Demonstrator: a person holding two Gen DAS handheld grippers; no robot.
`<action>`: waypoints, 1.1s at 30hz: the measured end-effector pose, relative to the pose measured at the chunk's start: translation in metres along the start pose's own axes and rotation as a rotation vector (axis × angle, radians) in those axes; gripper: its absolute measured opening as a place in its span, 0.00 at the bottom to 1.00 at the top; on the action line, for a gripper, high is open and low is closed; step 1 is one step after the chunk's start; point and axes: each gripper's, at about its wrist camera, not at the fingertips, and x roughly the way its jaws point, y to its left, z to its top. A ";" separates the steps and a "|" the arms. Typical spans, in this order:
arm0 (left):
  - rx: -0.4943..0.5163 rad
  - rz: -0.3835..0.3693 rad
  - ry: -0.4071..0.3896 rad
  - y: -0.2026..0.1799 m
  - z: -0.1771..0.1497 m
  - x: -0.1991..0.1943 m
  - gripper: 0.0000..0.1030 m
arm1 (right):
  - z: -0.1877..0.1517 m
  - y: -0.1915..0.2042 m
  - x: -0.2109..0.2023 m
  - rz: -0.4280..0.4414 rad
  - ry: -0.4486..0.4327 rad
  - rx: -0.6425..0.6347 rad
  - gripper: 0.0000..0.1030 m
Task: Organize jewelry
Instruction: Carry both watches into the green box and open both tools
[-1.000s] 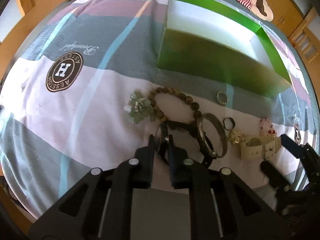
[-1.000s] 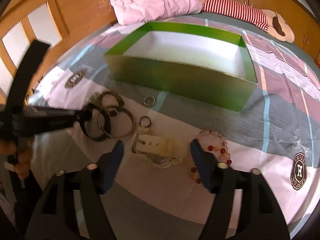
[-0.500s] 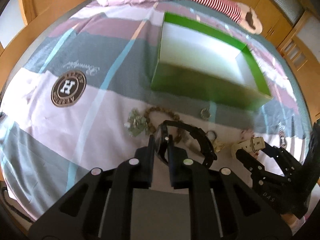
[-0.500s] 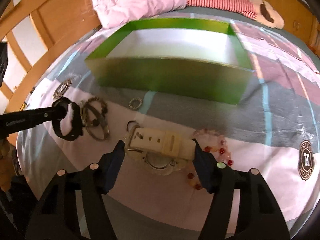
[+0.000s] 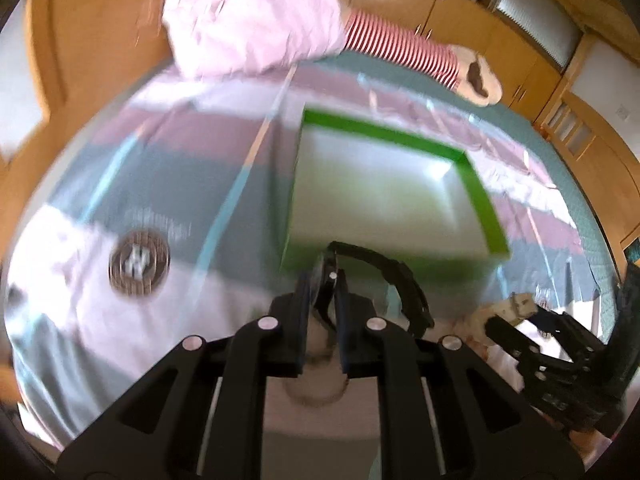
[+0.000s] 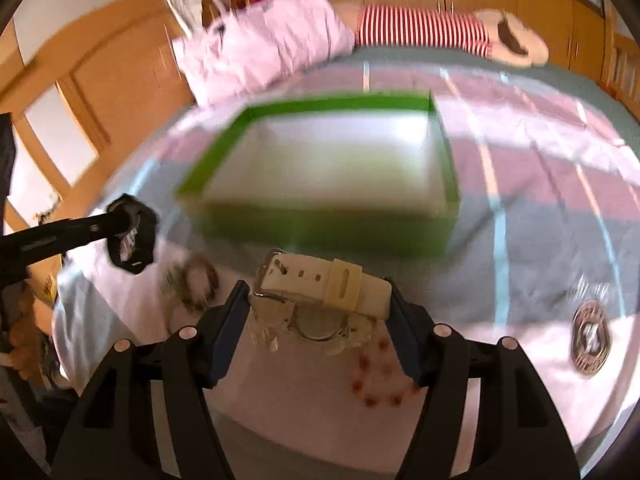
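My left gripper [image 5: 322, 280] is shut on a black watch [image 5: 394, 280] and holds it in the air just in front of the near wall of the open green box [image 5: 480, 204]. It also shows in the right wrist view [image 6: 130, 236] at the left. My right gripper [image 6: 320, 300] is shut on a cream white watch [image 6: 320, 284], lifted off the bed in front of the green box [image 6: 320, 232]. That watch also shows in the left wrist view [image 5: 516, 304]. A red bead bracelet [image 6: 376, 380] and a brown bead bracelet [image 6: 196, 284] lie on the bedsheet.
The bed has a pink, grey and white sheet with round logo patches [image 5: 138, 260]. A pink pillow [image 5: 256, 20] and a red-striped plush toy [image 5: 404, 54] lie at the head. Wooden bed frame and cupboards surround the bed. Both views are motion blurred.
Both grippers have risen and moved toward the green box. The left carries the black watch off the sheet; the right has shut on the cream watch and lifted it.
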 end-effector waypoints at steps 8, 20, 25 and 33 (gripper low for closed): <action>0.036 -0.005 -0.029 -0.021 0.057 0.047 0.12 | 0.067 -0.016 0.032 -0.063 -0.056 -0.005 0.65; 0.074 -0.007 0.051 -0.038 0.065 0.098 0.44 | 0.078 -0.038 0.051 -0.090 0.003 0.034 0.71; 0.063 0.008 0.078 -0.023 0.027 0.052 0.46 | 0.054 -0.039 -0.011 -0.055 0.018 0.034 0.71; -0.087 0.053 0.224 0.021 -0.039 0.044 0.59 | -0.034 -0.070 0.027 -0.163 0.372 0.101 0.42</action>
